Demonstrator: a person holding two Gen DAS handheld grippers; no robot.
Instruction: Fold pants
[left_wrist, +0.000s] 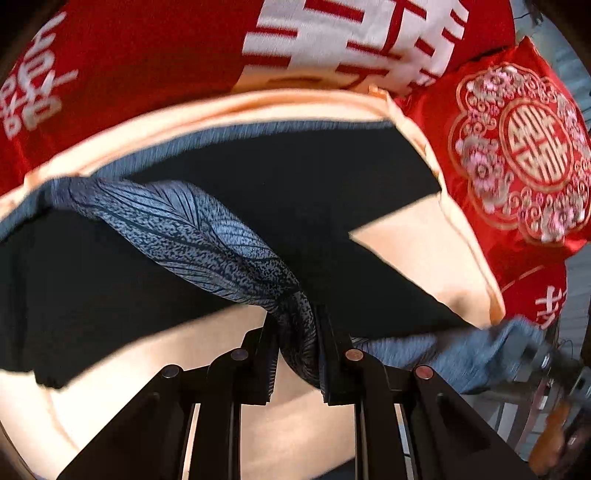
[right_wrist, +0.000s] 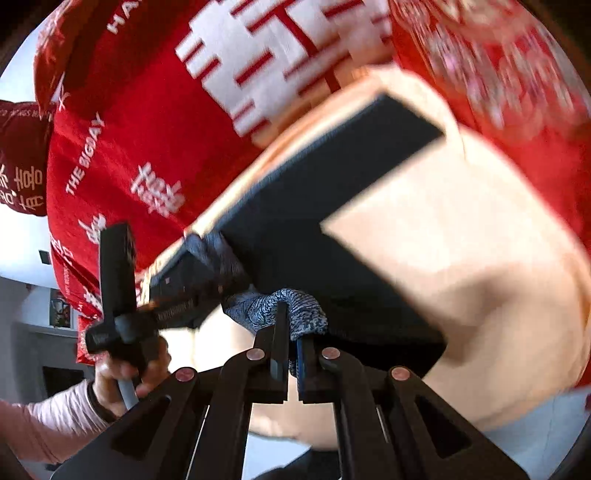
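The dark pants (left_wrist: 280, 206) with a grey-blue speckled waistband lie spread on a peach bed sheet (left_wrist: 424, 254). My left gripper (left_wrist: 295, 328) is shut on a twisted bunch of the speckled fabric (left_wrist: 192, 229). My right gripper (right_wrist: 291, 325) is shut on a bunch of the same speckled fabric (right_wrist: 295, 306) at the pants' near edge (right_wrist: 332, 258). The right gripper also shows in the left wrist view (left_wrist: 554, 365), at the right, pinching fabric. The left gripper (right_wrist: 159, 306) shows in the right wrist view, held by a hand (right_wrist: 122, 373).
Red bedding with white characters (left_wrist: 147, 55) lies behind the pants. A red embroidered cushion (left_wrist: 524, 147) sits at the right. Room furniture shows dimly at the left of the right wrist view (right_wrist: 55, 332).
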